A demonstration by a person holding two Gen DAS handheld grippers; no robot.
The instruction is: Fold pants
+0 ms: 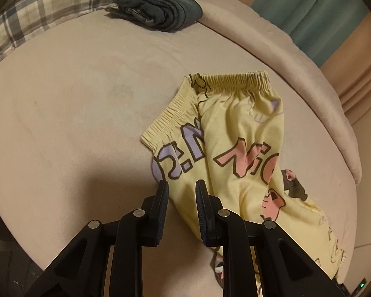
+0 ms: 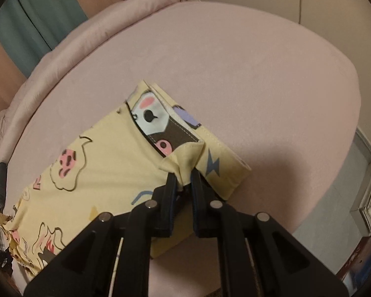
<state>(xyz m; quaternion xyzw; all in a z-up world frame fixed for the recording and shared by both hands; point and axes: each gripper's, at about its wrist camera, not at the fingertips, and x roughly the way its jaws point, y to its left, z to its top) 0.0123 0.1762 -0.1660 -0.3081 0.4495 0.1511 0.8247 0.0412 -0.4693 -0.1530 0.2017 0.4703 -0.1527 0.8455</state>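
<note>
Bottom centre of the left view, the left gripper (image 1: 179, 185) stands narrowly parted over the edge of the yellow pants (image 1: 240, 153), pads not pinching cloth. Bottom centre of the right view, the right gripper (image 2: 183, 177) has a bunched leg hem (image 2: 183, 160) between slightly parted jaws; whether it grips, I cannot tell. The pants lie on the pink bed (image 2: 235, 61), lengthwise fold apparently done. Next, likely carrying hems toward the waistband (image 1: 237, 79). Upper left, folded dark clothes (image 1: 158, 8).

Folded dark garment (image 1: 158, 10) lies beside plaid pillow (image 1: 44, 10) on pink bed (image 1: 61, 123).
</note>
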